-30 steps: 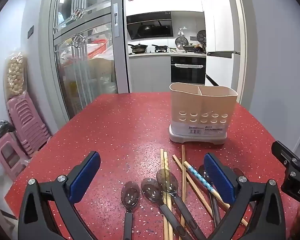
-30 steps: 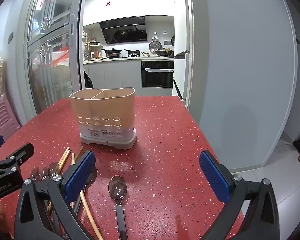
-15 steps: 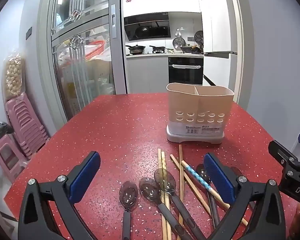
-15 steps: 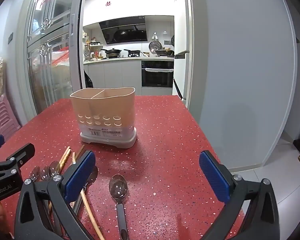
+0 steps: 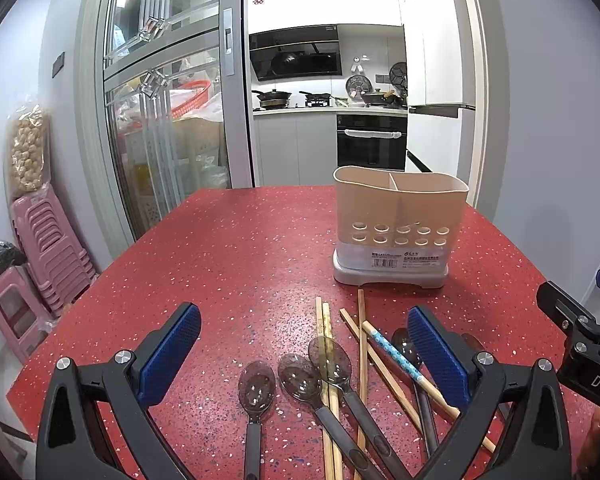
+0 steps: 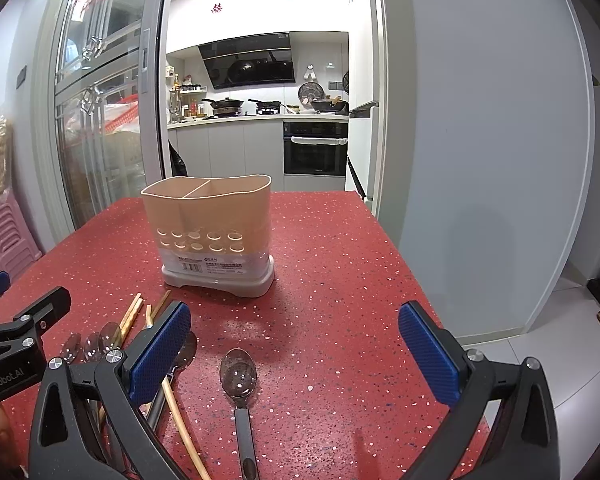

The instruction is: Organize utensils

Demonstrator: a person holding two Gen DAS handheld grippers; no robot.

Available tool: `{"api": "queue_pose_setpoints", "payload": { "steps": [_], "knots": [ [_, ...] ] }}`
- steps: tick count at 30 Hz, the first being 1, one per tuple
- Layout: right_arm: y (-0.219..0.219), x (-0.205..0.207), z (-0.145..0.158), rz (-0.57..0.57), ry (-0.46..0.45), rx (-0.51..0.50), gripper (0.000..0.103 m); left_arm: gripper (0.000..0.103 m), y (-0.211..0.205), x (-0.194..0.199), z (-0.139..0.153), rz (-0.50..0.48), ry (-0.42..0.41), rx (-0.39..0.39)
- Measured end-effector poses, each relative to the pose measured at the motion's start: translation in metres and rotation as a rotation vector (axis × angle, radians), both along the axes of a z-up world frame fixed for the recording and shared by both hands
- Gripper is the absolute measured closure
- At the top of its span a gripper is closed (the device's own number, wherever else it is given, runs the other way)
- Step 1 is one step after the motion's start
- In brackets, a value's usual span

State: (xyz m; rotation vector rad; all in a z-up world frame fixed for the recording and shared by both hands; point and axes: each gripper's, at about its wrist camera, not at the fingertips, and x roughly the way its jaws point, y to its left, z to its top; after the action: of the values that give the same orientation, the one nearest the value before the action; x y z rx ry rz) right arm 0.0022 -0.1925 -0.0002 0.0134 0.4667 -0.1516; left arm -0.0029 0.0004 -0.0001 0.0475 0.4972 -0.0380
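- The red speckled table (image 5: 236,248) fills the lower half of both views. It looks like a hard, smooth stone-composite slab flecked with white.
- The utensil holder (image 5: 400,216) stands upright right of centre in the left wrist view and left of centre in the right wrist view (image 6: 208,224). It is beige plastic on a grey drip base, oval in plan, with a partition making two compartments and two rows of round holes low on its front wall. Nothing rises above its rim, so I judge that no utensil has been sorted yet and the whole job remains.
- The left gripper (image 5: 304,356) sits at the bottom of its frame with its jaws spread wide and nothing between the ribbed blue pads.
- The right gripper (image 6: 296,348) is likewise wide apart and empty, low in its frame.
- The wooden chopsticks (image 5: 328,360) lie loose in the lower centre, thin and straight, crossing each other in front of the holder.
- One patterned chopstick (image 5: 396,356) has a blue dotted sleeve on its upper part.
- Three smoky translucent spoons (image 5: 300,376) with dark handles lie side by side among the sticks; more bowls sit partly hidden behind the right pad.
- A lone spoon (image 6: 238,376) lies apart, between the right gripper's pads at bottom centre.
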Motion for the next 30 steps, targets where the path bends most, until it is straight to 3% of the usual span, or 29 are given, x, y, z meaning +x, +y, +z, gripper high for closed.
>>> {"api": "queue_pose_setpoints", "payload": {
  "steps": [30],
  "knots": [
    [0.0026,0.0032,0.0002,0.004,0.002,-0.001,0.0,0.0,0.0012,-0.0009,-0.0003,0.0,-0.001,-0.001]
  ]
}}
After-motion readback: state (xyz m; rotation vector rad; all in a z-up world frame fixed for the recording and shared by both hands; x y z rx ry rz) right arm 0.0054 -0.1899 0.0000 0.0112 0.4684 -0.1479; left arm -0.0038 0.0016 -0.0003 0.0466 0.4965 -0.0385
